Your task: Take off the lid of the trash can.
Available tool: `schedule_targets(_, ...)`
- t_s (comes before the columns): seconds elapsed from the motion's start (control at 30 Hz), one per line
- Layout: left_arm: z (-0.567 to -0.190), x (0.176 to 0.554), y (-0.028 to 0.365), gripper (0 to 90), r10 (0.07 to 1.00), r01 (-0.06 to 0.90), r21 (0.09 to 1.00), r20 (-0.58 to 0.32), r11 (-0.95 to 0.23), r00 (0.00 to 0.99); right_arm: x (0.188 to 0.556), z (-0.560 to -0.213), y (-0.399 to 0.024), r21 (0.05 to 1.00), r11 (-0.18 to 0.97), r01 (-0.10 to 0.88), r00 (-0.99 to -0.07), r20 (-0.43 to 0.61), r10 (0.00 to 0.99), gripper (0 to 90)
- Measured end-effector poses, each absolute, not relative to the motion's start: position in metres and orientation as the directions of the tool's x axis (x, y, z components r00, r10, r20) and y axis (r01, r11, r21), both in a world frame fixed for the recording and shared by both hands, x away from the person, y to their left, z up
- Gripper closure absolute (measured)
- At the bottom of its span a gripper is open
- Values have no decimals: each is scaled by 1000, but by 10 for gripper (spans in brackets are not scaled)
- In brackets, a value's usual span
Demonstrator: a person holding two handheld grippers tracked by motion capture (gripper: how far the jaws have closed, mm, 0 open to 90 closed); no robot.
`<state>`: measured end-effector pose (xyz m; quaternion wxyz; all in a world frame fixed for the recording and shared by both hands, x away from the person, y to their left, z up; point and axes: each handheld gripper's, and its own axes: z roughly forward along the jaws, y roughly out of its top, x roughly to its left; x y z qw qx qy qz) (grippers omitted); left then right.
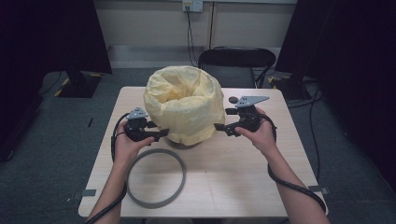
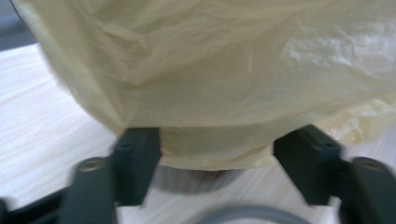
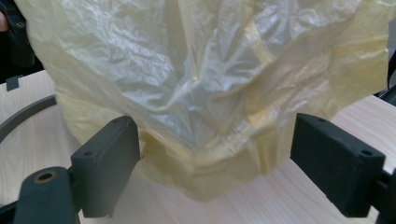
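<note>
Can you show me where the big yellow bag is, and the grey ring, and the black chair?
yellow bag (image 1: 184, 105), high view, on its crinkled front side.
grey ring (image 1: 180, 179), high view, on the right arc of the band lying on the table.
black chair (image 1: 236, 58), high view, on its backrest behind the table.

The yellow bag (image 1: 184, 105) hides most of the bin (image 2: 196, 177) beneath it.

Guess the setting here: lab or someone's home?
Likely a lab or recording room: a bare wooden table on grey carpet, dark stands with taped bases, a wall socket with cables, and a black chair.
</note>
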<state>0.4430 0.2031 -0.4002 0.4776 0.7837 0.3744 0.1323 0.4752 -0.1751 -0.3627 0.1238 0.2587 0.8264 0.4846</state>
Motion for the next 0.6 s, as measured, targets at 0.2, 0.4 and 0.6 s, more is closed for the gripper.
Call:
schedule_targets(0.2, -396, 440, 206, 651, 711, 479, 837, -168, -263, 683, 478, -360, -170, 874, 378, 304, -836, 55, 546, 146)
schedule_targets(0.4, -389, 437, 203, 828, 705, 470, 833, -145, -291, 694, 480, -354, -161, 872, 399, 283, -844, 28, 536, 175)
schedule_targets(0.6, -380, 434, 207, 894, 706, 476, 832, -154, -285, 692, 484, -349, -151, 876, 400, 270, -841, 12, 540, 178)
